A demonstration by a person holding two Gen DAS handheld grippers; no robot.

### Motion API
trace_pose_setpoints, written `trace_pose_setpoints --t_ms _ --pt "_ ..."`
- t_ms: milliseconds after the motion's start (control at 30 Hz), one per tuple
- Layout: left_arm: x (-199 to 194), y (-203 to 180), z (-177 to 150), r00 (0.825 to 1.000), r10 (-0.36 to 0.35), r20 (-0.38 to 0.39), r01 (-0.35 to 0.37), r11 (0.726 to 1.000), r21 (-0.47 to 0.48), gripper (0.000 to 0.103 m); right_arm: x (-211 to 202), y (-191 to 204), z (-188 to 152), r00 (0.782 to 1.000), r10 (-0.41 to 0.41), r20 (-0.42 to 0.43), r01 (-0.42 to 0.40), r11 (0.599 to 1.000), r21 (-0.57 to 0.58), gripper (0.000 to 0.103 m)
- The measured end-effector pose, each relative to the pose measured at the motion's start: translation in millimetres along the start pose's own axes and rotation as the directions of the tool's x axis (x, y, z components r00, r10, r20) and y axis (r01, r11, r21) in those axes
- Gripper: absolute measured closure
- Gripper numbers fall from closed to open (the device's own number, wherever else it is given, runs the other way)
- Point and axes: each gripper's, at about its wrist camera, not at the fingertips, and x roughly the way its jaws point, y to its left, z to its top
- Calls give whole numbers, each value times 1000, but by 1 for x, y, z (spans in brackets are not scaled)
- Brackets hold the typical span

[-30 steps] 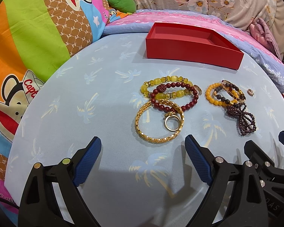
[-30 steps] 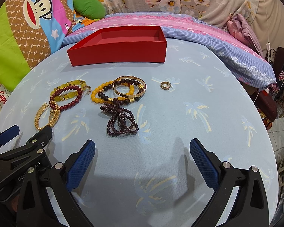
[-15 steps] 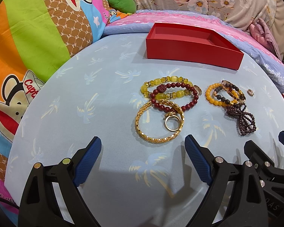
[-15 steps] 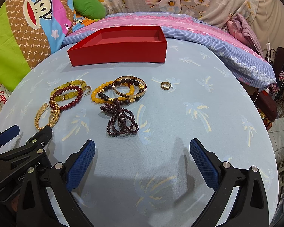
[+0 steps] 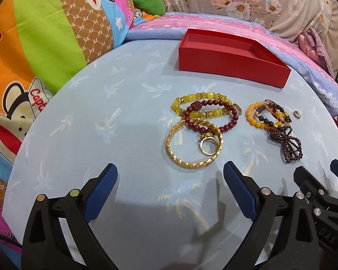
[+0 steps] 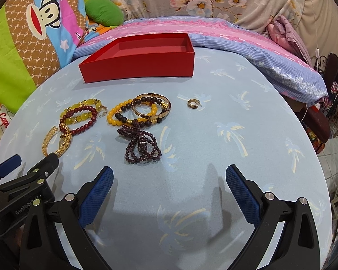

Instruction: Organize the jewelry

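Several bracelets lie on a pale blue tablecloth in front of an empty red box (image 5: 232, 67). My left gripper (image 5: 170, 168) hovers just short of a gold bangle (image 5: 172, 135) with a gold ring (image 5: 208, 146) inside it. Its jaws are opening with nothing between them. Behind the bangle lie a red bead bracelet (image 5: 234, 117) and a yellow one (image 5: 180, 105). My right gripper (image 6: 169, 169) stands open and empty, near a dark purple bead string (image 6: 142, 146). Behind that lies an orange bead bracelet (image 6: 115, 118) among others. A small hoop earring (image 6: 192, 104) lies alone.
The table (image 6: 247, 94) is round, and its edge falls away close on the right. Colourful cartoon bedding (image 5: 45, 45) and a green cushion (image 6: 103, 11) crowd the left. A striped pink and blue quilt (image 6: 247, 42) lies behind the box.
The left gripper's fingers stand slightly wider apart. The jewelry and both hands have kept still.
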Motion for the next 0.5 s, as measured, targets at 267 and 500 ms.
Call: trace_pose_setpoints --t_ms 267,500 --pt "-2 10 4 1000 -17 -9 17 1000 13 12 7 -4 9 1000 14 -26 -14 1000 10 6" --pt "8 10 19 997 -59 -43 59 998 -7 12 18 8 24 999 19 -43 -21 999 -38 8"
